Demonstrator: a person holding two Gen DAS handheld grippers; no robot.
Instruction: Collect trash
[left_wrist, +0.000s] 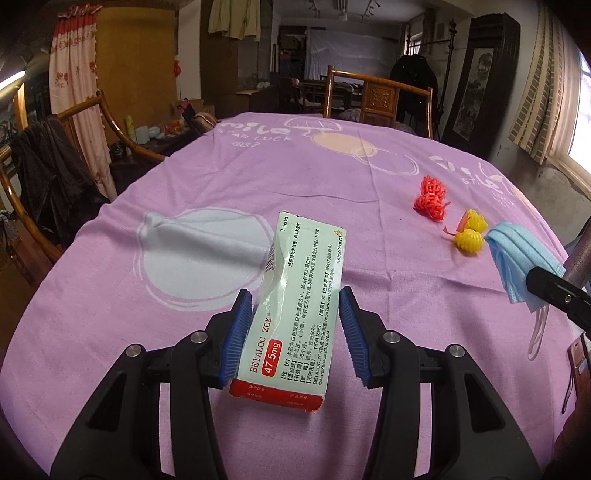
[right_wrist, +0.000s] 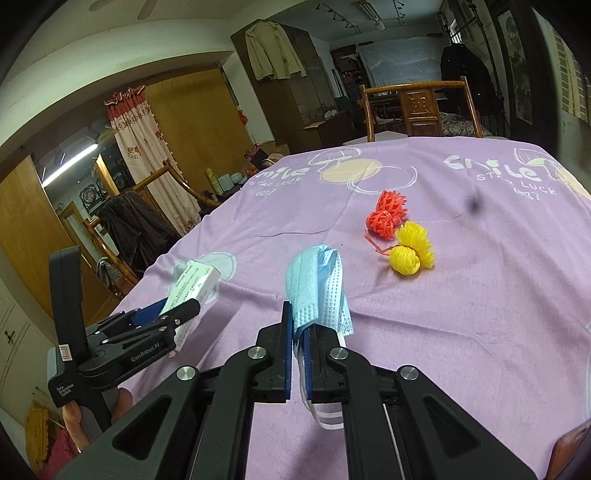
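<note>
Left claw (left_wrist: 293, 321): clamped on medicine box (left_wrist: 295, 299); right claw (right_wrist: 300, 354): pinched tight on blue face mask (right_wrist: 317, 291), both lifted. Pickup step looks complete; next, carry both to a bin, none visible. Red net (right_wrist: 386, 216) and yellow net (right_wrist: 410, 249) remain on tabletop (right_wrist: 461, 314), ahead-right of right claw.

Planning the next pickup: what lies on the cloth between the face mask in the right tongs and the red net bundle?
The yellow net bundle lies between the face mask and the red net bundle, as the right wrist view shows.
</note>
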